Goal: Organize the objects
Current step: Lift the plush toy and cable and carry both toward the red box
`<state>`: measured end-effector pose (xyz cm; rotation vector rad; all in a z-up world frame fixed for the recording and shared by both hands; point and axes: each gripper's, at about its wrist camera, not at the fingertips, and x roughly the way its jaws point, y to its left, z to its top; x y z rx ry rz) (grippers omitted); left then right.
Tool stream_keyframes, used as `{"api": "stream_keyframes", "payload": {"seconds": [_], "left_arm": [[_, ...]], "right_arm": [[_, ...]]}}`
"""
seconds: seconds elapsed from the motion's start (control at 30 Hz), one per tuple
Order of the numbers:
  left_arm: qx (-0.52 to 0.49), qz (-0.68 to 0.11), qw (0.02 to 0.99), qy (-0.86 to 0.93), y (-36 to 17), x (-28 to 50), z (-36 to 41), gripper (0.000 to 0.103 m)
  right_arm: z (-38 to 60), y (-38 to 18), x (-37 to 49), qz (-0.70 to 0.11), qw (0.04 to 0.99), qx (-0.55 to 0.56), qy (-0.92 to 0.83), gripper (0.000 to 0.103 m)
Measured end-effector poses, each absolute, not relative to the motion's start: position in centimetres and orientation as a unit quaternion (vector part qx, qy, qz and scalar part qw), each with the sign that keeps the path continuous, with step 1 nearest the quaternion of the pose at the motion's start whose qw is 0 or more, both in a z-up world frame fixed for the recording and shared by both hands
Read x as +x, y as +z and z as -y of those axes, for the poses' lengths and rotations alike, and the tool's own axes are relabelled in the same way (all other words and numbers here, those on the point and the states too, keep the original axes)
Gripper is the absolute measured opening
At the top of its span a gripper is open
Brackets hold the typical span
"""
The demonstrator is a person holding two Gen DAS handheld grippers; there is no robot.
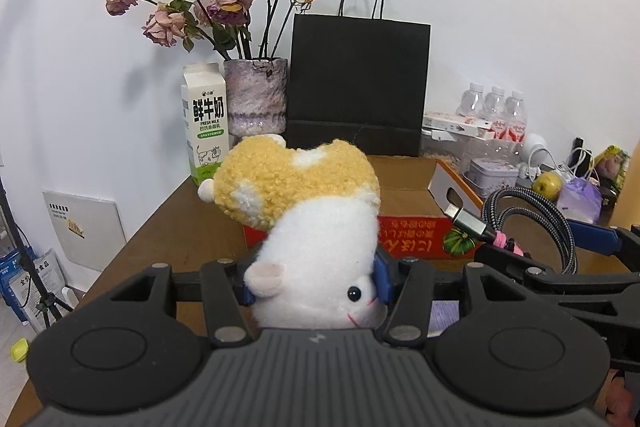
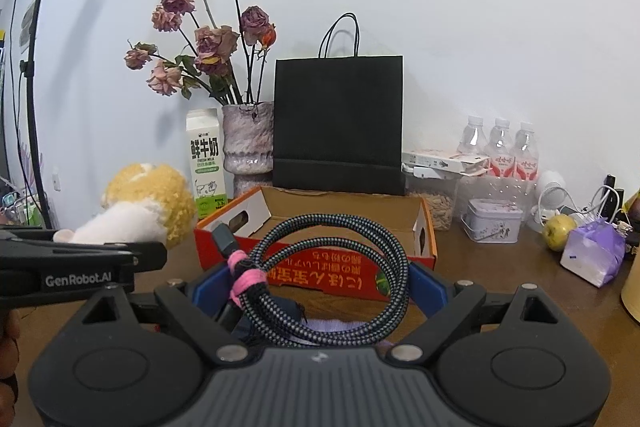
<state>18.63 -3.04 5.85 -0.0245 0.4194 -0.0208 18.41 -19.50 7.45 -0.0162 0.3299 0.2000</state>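
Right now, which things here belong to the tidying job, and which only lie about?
Job: plush toy in left gripper; coiled cable in right gripper; open cardboard box.
Lying about: milk carton, vase, black bag, water bottles, tin.

The left gripper [image 1: 314, 281] has its jaws clamped on a plush toy [image 1: 316, 247]. At its three o'clock, the right gripper [image 2: 320, 287] grips a coiled cable [image 2: 332, 267], jaws wide.
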Motion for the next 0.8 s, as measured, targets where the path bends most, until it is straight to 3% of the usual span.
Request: {"api": "stream_keyframes", "payload": {"seconds": [0.8], "left_arm": [[-0.039,-0.186,0.982,0.006,6.7,27.0,3.0,0.052]], "right_arm": [[19.2,9.3,27.6,-0.159,0.983,0.014,0.092,0.092]]}}
